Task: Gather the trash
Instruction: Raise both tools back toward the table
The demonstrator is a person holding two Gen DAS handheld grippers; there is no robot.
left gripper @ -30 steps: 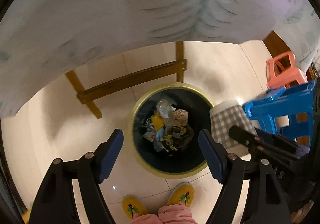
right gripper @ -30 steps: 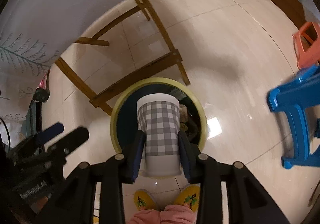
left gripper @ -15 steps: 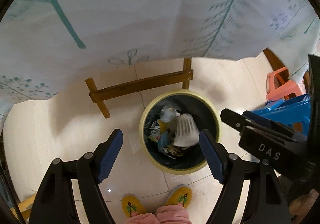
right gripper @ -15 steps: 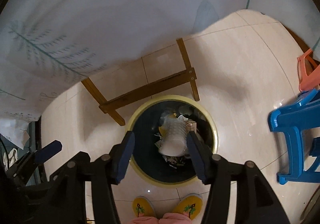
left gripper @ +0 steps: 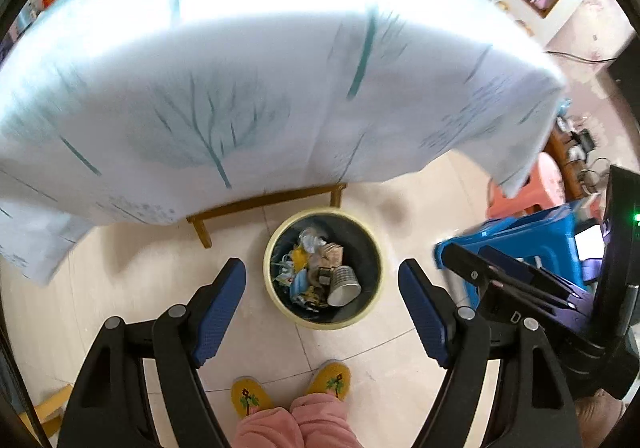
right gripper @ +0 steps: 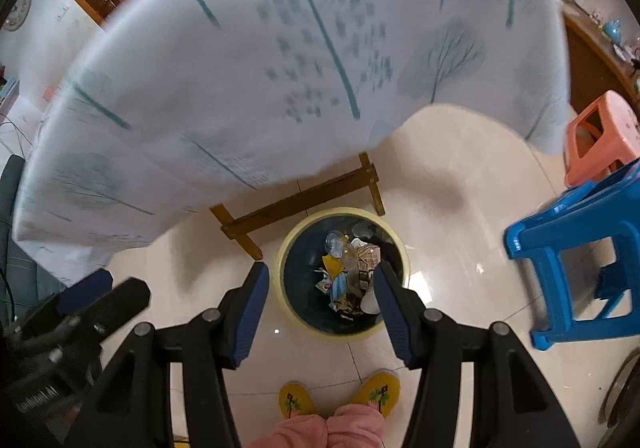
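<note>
Looking straight down, both grippers hang over the trash bin point(left gripper: 323, 324) on the tile floor, with the left gripper point(left gripper: 322, 306) spread wide and holding nothing, and the right gripper point(right gripper: 320, 302) open too, also empty-handed. The checked paper cup point(left gripper: 343, 285) is lying on its side inside the bin at about 4 o'clock on top of the other wrappers, well below both sets of blue pads point(left gripper: 218, 308). Tablecloth point(left gripper: 260, 60) fills everything from 9 to 2 o'clock, a blue stool point(right gripper: 576, 244) sits at 3 o'clock, and yellow slippers point(right gripper: 378, 388) poke in at 6.
</note>
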